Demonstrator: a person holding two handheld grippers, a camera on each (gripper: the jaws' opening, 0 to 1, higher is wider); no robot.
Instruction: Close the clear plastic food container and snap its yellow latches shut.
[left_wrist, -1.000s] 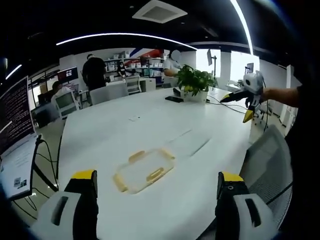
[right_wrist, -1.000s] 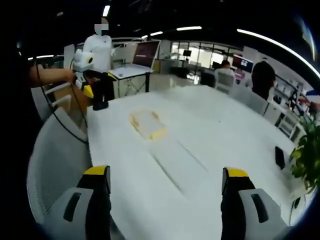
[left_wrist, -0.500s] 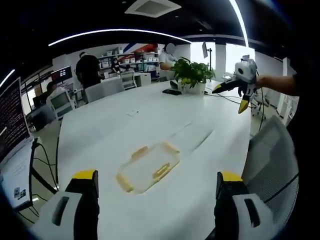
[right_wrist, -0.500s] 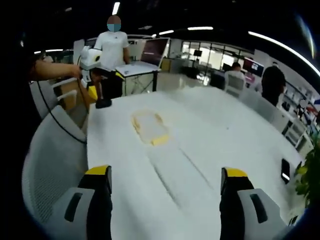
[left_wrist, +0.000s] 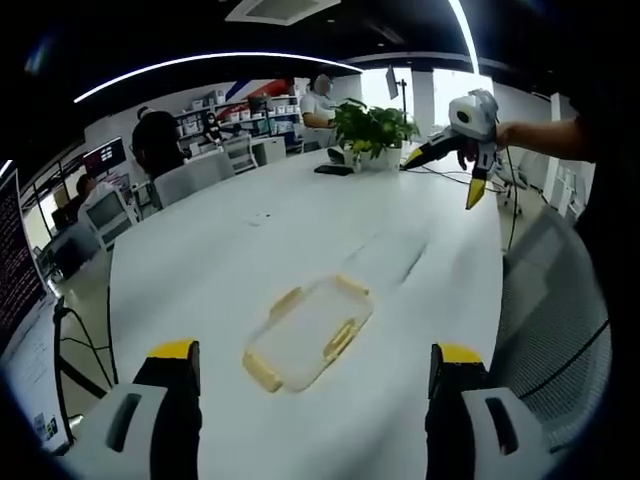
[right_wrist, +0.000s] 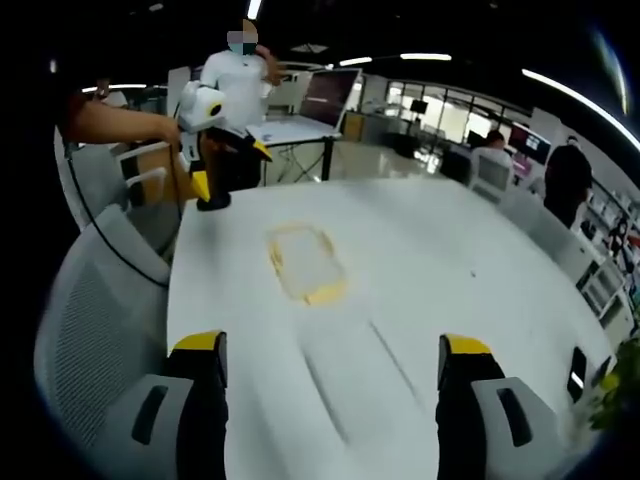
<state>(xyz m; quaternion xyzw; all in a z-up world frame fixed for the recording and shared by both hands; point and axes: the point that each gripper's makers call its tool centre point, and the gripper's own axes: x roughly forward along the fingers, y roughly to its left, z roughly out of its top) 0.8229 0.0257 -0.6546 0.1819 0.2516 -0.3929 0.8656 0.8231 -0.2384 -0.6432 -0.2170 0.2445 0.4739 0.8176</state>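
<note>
clear flat container (left_wrist: 308, 333), yellow latches (left_wrist: 340, 340)

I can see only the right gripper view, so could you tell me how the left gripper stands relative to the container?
Observer: In the left gripper view, the left gripper has its jaws wide apart and holds nothing. The container lies on the table ahead, untouched.
Operator: Thank you. How do the yellow latches look from there?
Observer: Yellow latches show on all four sides. I cannot tell whether they are snapped shut.
Operator: And where does my right gripper sit in that view?
Observer: The right gripper is held in the air near the potted plant, jaws apart, well away from the container.
</note>
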